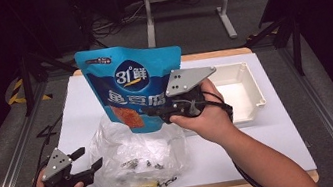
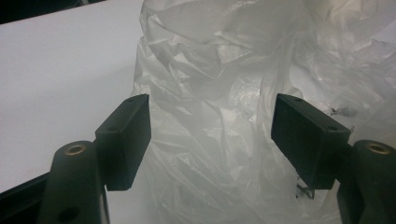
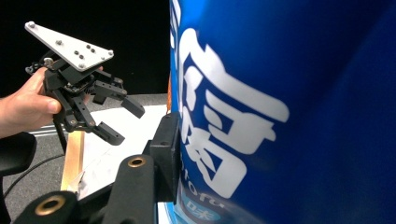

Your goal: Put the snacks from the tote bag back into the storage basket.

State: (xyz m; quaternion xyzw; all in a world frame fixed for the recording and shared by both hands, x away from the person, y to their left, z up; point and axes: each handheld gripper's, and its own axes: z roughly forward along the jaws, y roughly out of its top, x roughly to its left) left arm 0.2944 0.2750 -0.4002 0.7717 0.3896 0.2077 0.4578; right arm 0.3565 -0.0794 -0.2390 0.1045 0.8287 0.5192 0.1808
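Left tongs [image 2: 212, 140] spread – plastic bag [image 2: 224, 93] between | right tongs [image 1: 154, 111] pinching blue pouch [image 1: 132, 83] – high view

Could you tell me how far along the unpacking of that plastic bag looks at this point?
Done: the blue snack pouch is up out of the clear plastic bag, gripped by the right gripper. In hand: the pouch is held upright above the bag, while the left gripper waits with open jaws beside the bag. Left: the pouch hasn't been set down, perhaps in the white tray; small items remain in the bag.
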